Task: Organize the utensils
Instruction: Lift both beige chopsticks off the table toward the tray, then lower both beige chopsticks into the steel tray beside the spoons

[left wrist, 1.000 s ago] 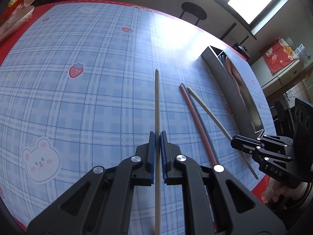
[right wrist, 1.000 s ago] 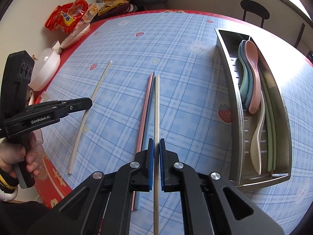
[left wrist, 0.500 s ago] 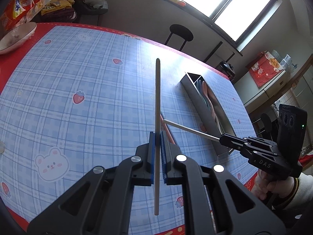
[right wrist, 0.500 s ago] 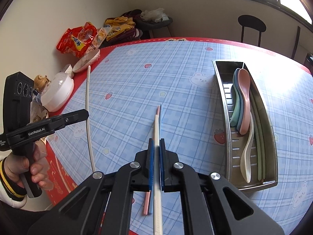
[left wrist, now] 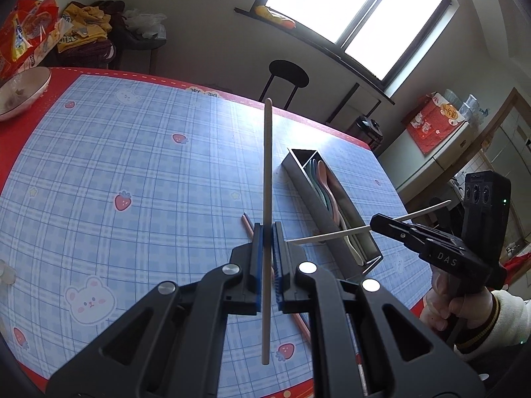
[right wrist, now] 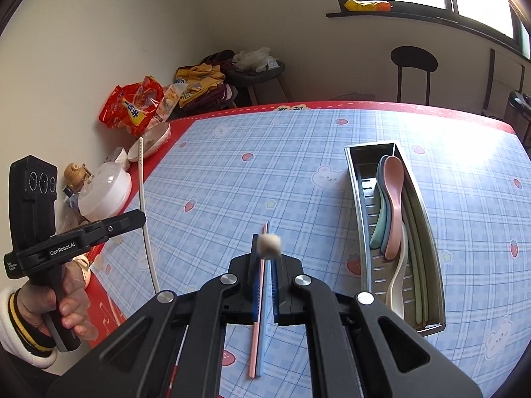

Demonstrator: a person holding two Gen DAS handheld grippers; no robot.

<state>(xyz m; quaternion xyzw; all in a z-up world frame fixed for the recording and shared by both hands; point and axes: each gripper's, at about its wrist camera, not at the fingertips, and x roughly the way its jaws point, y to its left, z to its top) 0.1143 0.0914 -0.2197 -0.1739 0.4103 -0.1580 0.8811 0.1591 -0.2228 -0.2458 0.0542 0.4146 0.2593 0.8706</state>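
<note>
Left gripper (left wrist: 267, 232): you are clamping its jaws on a cream chopstick (left wrist: 267, 165), gripped near the middle, the stick standing up ahead of the fingers and hanging clear above the bench (left wrist: 132, 165).

Right gripper (right wrist: 265, 255): you are clamping a second cream chopstick (right wrist: 269, 246), which is pointing almost straight at the camera, so only its blunt end is showing. From the left wrist view this stick is lying crosswise, off to the right of the left gripper.

Pink chopstick (right wrist: 257, 315) and blue chopstick (right wrist: 264, 338): lying side by side on the bench directly beneath the right gripper's fingers, touching neither gripper.

Metal utensil tray (right wrist: 431, 258): sitting on the bench to the right of the right gripper, apart from it. Inside are lying a pink spoon (right wrist: 395, 199), green and blue spoons beneath it, a cream spoon, and green chopsticks along the tray's right wall.

Your hands (right wrist: 66, 301): each one is wrapping a gripper handle, with a white cuff showing at the wrist.
</note>
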